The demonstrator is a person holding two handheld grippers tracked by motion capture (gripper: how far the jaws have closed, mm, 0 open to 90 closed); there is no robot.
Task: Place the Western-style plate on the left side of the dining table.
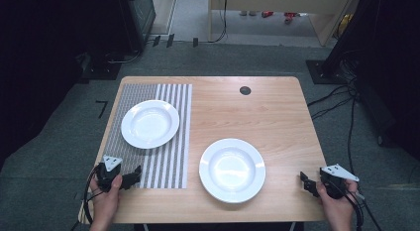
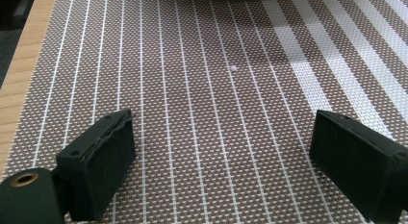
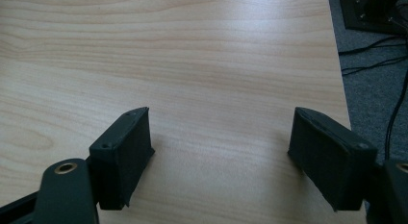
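Left tool [image 1: 132,177] at 7 o'clock and right tool [image 1: 308,184] at 5 o'clock, each hand-held, jaws spread wide, gripping nothing.

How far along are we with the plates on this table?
One plate already sits on the striped mat. Nothing is in hand: the left gripper and right gripper are both open and empty. The other plate lies on the bare table, untouched.

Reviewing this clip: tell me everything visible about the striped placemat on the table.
The placemat is a flat rectangular woven mat, brownish-grey with white lengthwise stripes, thin on its left part and broad on its right. It lies flat on the wooden table's left side. A white plate rests on its far half. The left gripper sits at its near left corner, jaws open just above the weave.
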